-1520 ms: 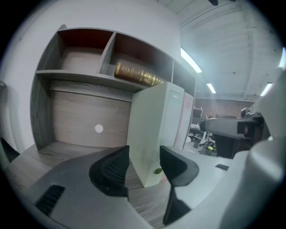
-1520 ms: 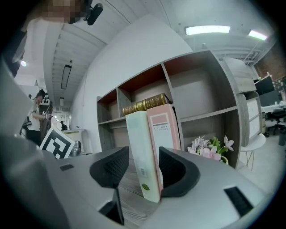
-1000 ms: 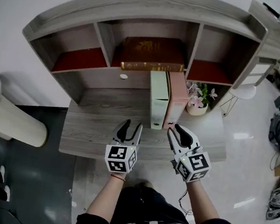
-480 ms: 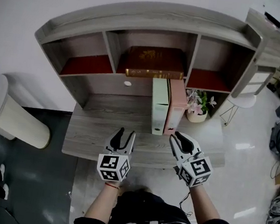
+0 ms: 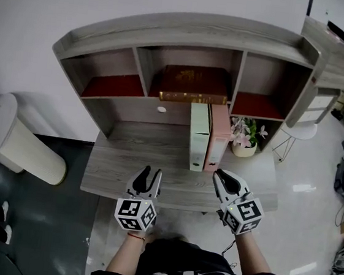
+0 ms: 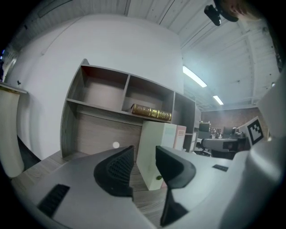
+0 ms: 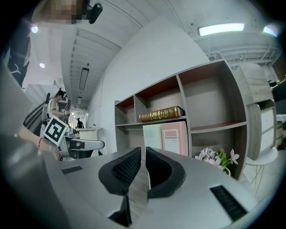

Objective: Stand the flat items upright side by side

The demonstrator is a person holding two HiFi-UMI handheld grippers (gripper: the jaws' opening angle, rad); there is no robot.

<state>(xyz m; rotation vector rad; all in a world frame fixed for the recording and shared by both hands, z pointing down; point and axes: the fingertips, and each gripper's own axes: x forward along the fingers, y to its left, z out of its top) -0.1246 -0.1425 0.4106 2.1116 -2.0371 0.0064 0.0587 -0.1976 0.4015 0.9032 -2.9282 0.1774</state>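
Two files, green [image 5: 198, 134] and pink [image 5: 217, 133], stand upright and touching, just left of the pot [image 5: 243, 149]. That pair looks done (a book [image 5: 193, 84] above and left of the pot lies flat). The left gripper [image 5: 151, 173], half open, and the right gripper [image 5: 224, 175], all but together, have just been closing, both empty.

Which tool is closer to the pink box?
Right. The right tool sits just in front of the pink file box; the left tool is farther off to the left.
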